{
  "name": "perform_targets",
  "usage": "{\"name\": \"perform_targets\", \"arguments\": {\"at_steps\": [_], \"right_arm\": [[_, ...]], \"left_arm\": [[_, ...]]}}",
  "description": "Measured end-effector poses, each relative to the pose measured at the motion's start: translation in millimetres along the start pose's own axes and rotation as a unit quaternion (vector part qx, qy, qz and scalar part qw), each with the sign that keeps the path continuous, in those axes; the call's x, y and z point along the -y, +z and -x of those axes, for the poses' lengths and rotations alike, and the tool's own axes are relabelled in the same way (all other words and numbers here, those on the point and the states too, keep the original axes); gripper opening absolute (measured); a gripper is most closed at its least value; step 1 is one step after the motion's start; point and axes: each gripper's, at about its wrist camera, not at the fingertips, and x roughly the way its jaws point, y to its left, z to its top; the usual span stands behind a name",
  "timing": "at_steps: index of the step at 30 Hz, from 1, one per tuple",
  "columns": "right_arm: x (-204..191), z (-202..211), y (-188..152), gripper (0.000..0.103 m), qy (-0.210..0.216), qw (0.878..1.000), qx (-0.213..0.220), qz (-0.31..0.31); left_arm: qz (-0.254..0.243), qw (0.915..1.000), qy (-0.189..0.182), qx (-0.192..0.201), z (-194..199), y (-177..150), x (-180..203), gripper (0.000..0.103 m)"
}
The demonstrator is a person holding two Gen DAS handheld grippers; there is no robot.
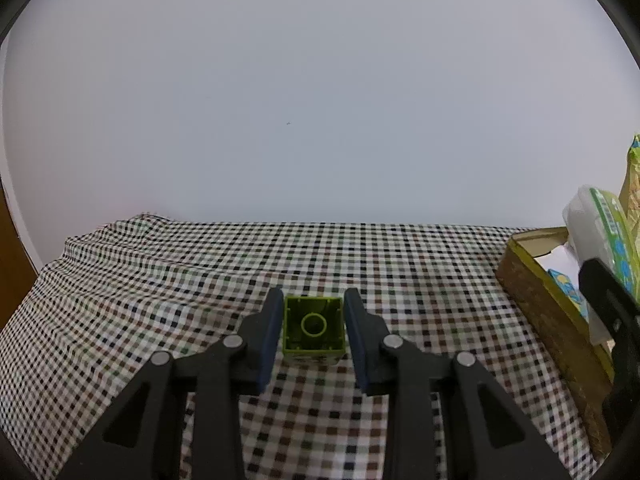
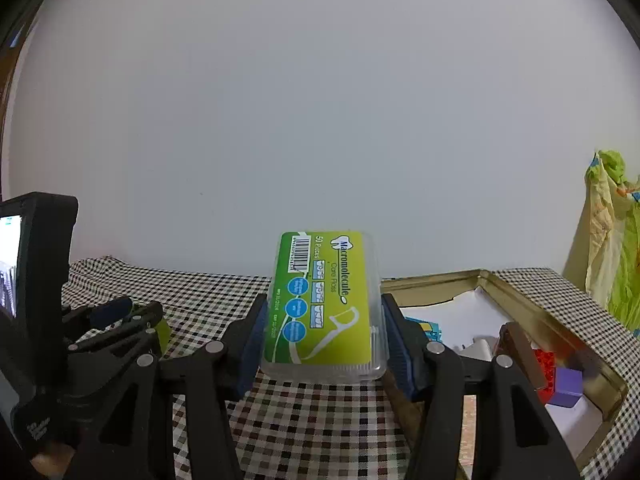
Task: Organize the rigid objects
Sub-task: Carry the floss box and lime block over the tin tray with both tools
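Note:
A lime-green toy brick sits between the blue pads of my left gripper, hollow underside towards the camera, and the pads press its two sides. The right wrist view shows that gripper at the left with the brick in it. My right gripper is shut on a clear plastic floss box with a green label, held above the checked cloth. The box also shows at the right edge of the left wrist view.
A gold tin stands open at the right with a red brick, a purple brick and white paper inside; its side wall faces the left gripper. A yellow-green bag hangs far right. A checked tablecloth covers the table, with a white wall behind.

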Motion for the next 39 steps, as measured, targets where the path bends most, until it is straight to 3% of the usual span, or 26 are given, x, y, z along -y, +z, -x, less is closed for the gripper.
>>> {"name": "perform_targets", "arguments": {"at_steps": [10, 24, 39], "right_arm": [[24.3, 12.1, 1.6, 0.057, -0.009, 1.000, 0.018, -0.001], [61.0, 30.7, 4.4, 0.057, -0.030, 0.998, 0.050, 0.006], [127.6, 34.8, 9.3, 0.057, -0.068, 0.996, 0.066, 0.000]], "left_arm": [[0.001, 0.9999, -0.010, 0.011, 18.5, -4.7, 12.7, 0.030], [-0.008, 0.9990, -0.041, 0.015, 34.2, -9.2, 58.2, 0.030], [-0.019, 0.9965, -0.071, 0.040, 53.9, -2.1, 102.4, 0.030]]}}
